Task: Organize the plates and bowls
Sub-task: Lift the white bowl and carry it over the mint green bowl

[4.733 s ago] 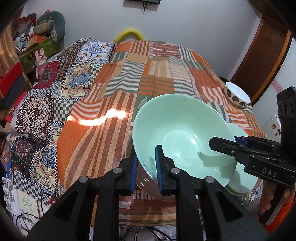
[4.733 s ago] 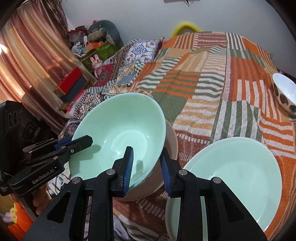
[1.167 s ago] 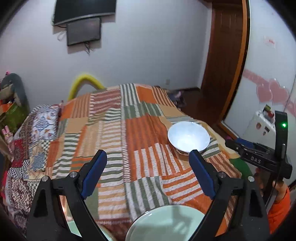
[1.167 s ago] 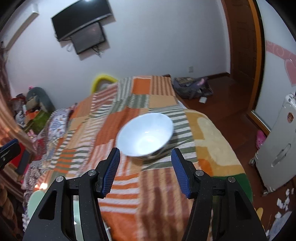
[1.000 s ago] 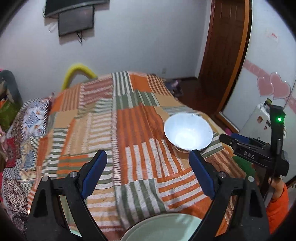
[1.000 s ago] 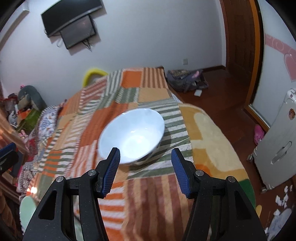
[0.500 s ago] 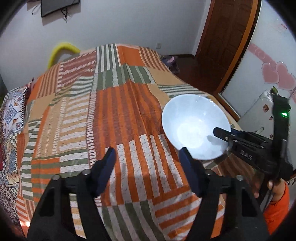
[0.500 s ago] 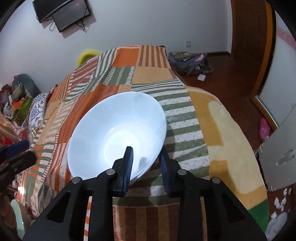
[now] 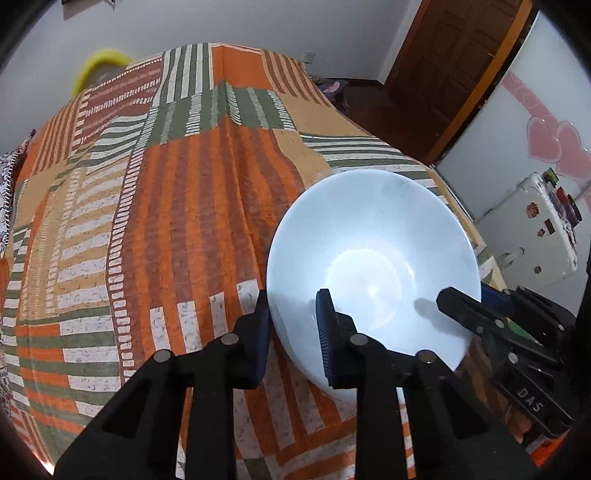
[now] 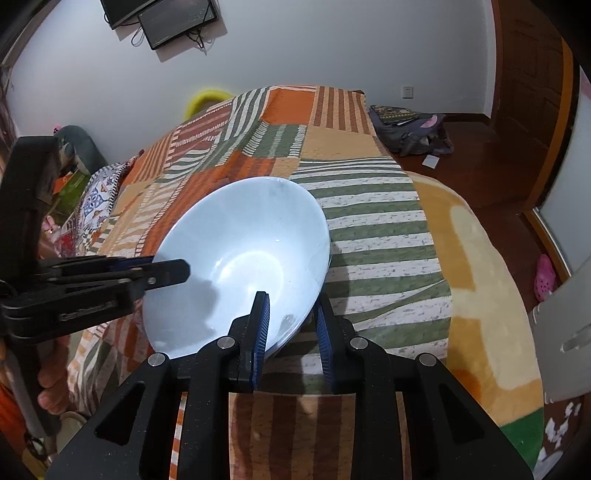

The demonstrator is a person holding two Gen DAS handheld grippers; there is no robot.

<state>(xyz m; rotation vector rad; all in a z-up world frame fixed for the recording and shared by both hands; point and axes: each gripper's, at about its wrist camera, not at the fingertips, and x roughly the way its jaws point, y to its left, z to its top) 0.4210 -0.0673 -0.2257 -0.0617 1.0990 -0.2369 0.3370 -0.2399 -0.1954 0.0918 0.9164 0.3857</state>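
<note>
Two grippers, left (image 9: 293,334) just closing, right (image 9: 469,306) marked "DAS", clamp fingers on white bowl (image 9: 373,258).

Bed with patchwork striped quilt (image 9: 166,221), orange, green, cream. White walls (image 10: 295,55). Wall-mounted dark screens (image 10: 162,18). Brown wooden door (image 9: 454,62); wood floor (image 10: 480,155). Pink heart decals (image 9: 554,147). White cabinet with stickers (image 9: 532,236). Bag (image 10: 410,129) on floor.

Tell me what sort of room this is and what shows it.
Most likely a bedroom in a home. A bed covered by a striped patchwork quilt fills the views, a dark screen hangs on the wall, and a wooden door stands beyond the bed.
</note>
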